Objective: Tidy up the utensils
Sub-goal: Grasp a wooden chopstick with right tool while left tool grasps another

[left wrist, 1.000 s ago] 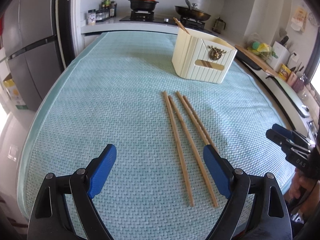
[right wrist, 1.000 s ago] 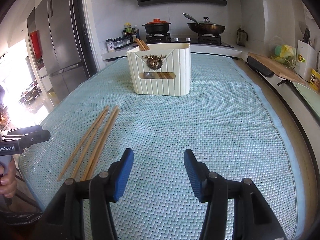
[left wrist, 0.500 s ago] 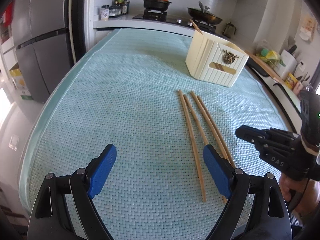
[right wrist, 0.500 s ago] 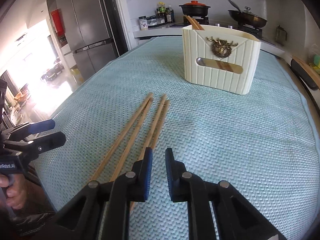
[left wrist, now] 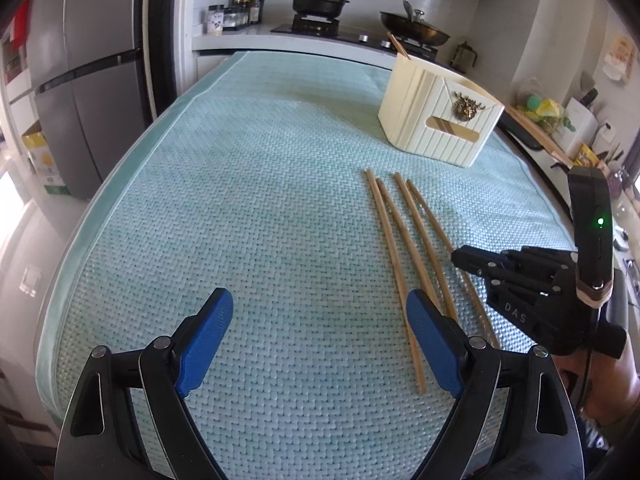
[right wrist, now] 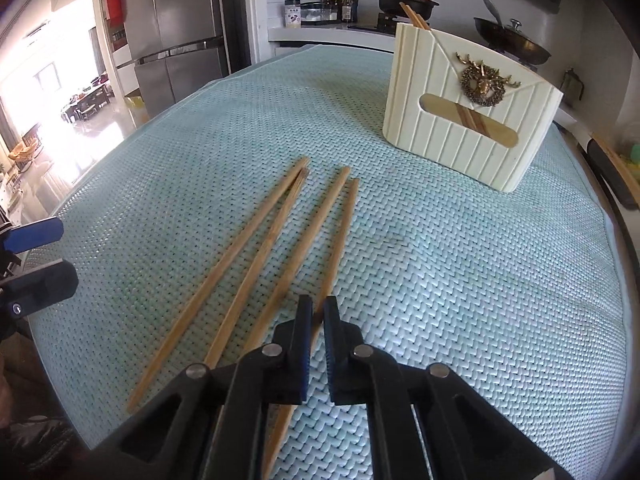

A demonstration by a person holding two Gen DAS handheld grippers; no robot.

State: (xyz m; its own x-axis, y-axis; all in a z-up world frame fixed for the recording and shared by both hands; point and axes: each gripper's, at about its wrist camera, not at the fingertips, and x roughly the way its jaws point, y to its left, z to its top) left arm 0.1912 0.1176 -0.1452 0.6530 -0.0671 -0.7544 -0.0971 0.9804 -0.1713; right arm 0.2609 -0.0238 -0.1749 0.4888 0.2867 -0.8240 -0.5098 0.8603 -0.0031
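Pinching the rightmost chopstick [right wrist: 338, 240] near its lower end, the right gripper [right wrist: 315, 312] is closed on it while it lies on the desk [right wrist: 460, 280]. Beside it, three more chopsticks [right wrist: 256, 256] wait. The left gripper [left wrist: 320, 336] hovers wide open, empty. Two chopsticks already stand in the cream holder [right wrist: 468, 120], so most remain.

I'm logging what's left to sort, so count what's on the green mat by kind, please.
Loose chopsticks lying on the mat: 4
Cream utensil holder, with chopsticks already inside: 1
Total: 5
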